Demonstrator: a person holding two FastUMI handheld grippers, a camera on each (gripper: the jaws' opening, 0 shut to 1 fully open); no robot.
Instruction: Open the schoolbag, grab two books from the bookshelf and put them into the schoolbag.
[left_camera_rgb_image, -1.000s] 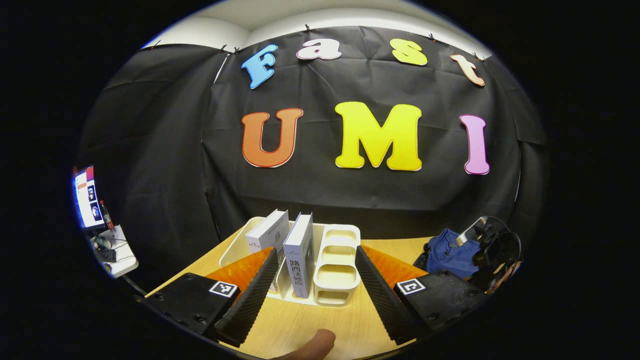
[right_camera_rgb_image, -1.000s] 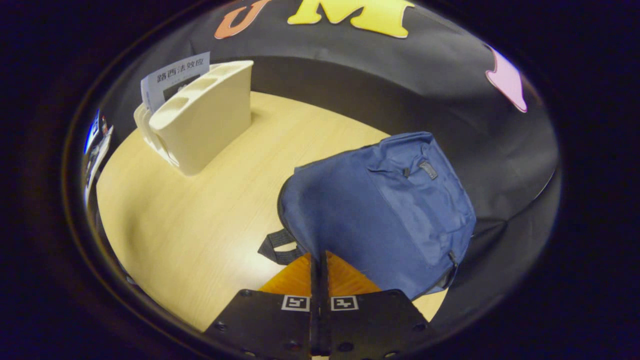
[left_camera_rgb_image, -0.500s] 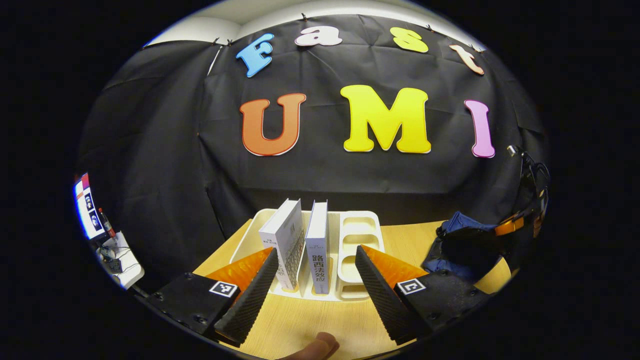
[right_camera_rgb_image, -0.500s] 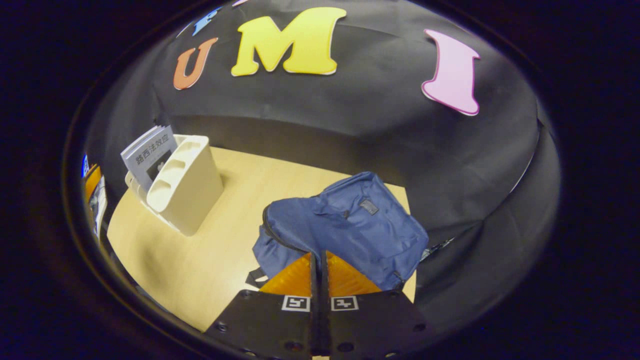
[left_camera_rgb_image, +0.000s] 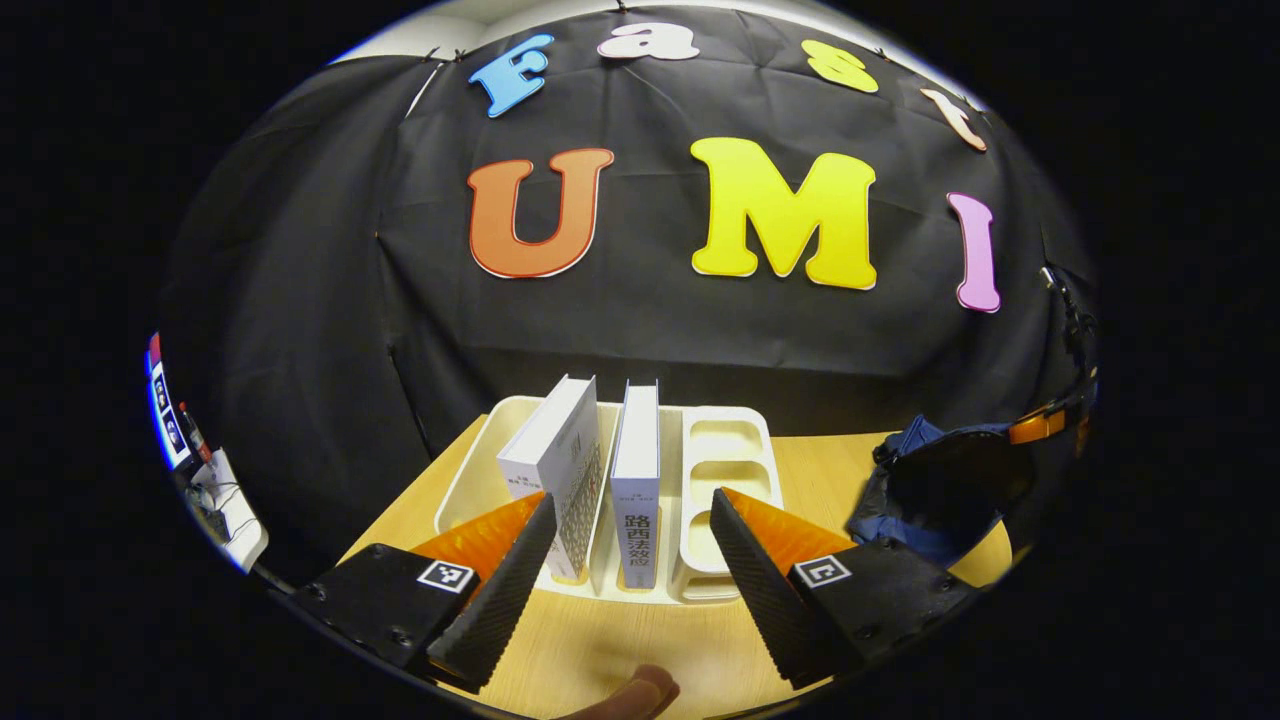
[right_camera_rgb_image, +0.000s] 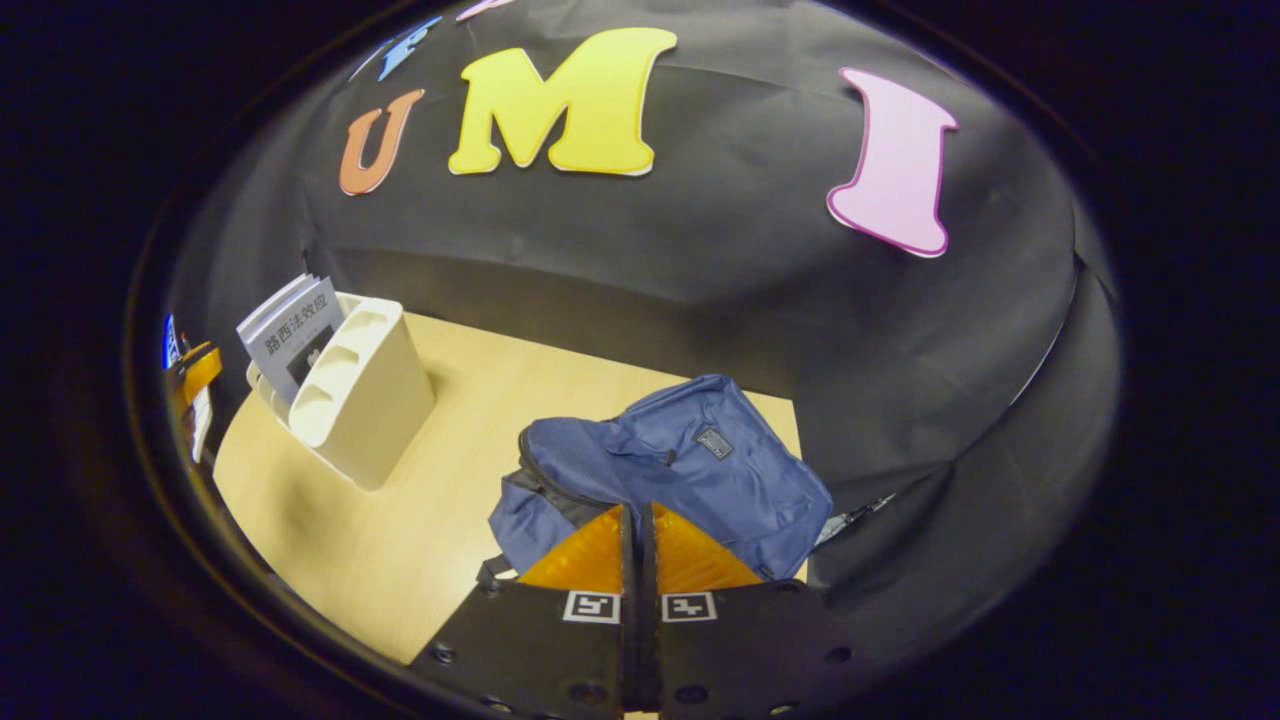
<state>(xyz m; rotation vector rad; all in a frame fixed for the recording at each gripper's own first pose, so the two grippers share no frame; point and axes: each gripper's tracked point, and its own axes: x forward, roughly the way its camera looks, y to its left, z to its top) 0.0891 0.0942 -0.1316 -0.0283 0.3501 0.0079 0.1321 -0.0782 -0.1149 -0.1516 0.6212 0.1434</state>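
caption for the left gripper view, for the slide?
Left gripper, jaws open, faces two upright books in the cream bookshelf; blue schoolbag lies at right.

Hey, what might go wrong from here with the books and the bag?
1. The left gripper is open in front of two upright books standing close together in the bookshelf; closing could catch both or tip the leaning one.
2. The right gripper looks shut at the edge of the schoolbag. If its hold slips, the limp bag may sag and block a book going in.
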